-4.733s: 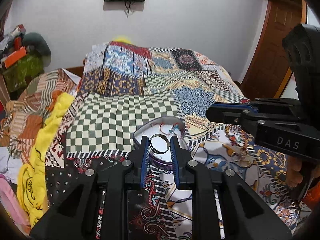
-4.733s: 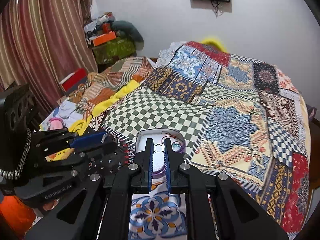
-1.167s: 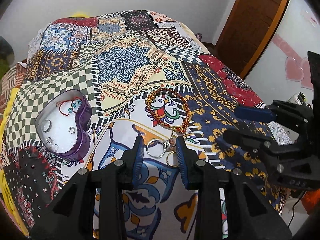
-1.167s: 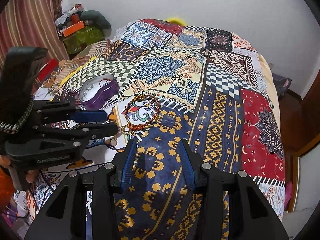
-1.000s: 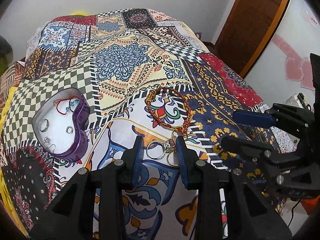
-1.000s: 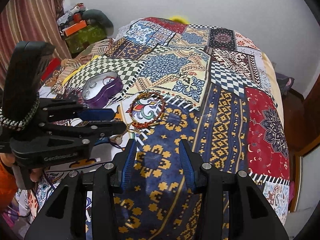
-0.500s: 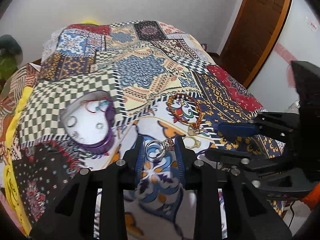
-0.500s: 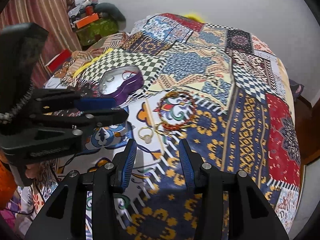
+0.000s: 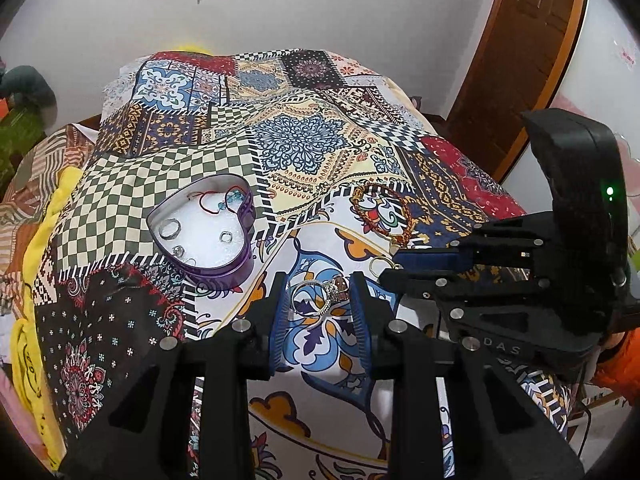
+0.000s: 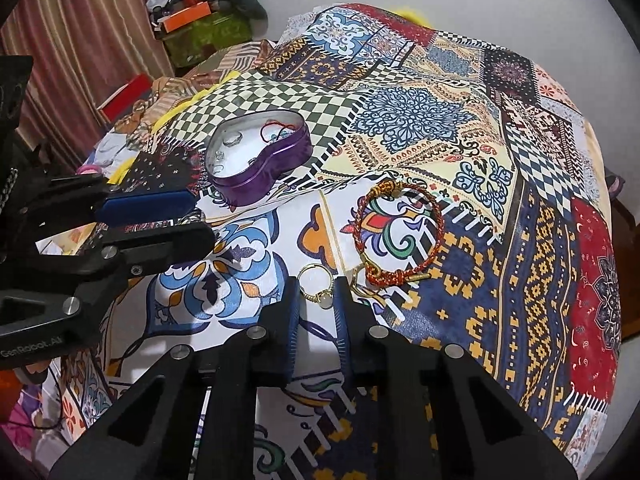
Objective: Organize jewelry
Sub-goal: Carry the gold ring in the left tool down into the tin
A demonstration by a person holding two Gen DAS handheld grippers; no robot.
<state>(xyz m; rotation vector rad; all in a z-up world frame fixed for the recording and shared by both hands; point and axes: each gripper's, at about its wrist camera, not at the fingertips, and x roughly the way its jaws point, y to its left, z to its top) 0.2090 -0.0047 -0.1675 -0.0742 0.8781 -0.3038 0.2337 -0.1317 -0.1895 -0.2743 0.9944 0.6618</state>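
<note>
A purple heart-shaped tin (image 9: 208,232) lies open on the patterned bedspread and holds several rings and a red cord; it also shows in the right wrist view (image 10: 260,160). My left gripper (image 9: 320,296) is shut on a silver ring with a stone (image 9: 320,294), held above the cloth. My right gripper (image 10: 316,292) has its jaws around a gold ring (image 10: 316,284) lying on the cloth; they are narrowly apart and I cannot tell if they touch it. A red-and-gold braided bracelet (image 10: 400,232) lies just beyond, also in the left wrist view (image 9: 384,216).
A second gold ring (image 10: 358,280) lies beside the bracelet's clasp. Yellow cloth and folded fabrics (image 9: 44,240) are piled at the bed's left side. A brown door (image 9: 520,60) stands at the right. Boxes (image 10: 192,16) sit by the curtain.
My left gripper has lifted the silver ring and swung left toward the tin. My right gripper has come down over the gold ring and its jaws have narrowed.
</note>
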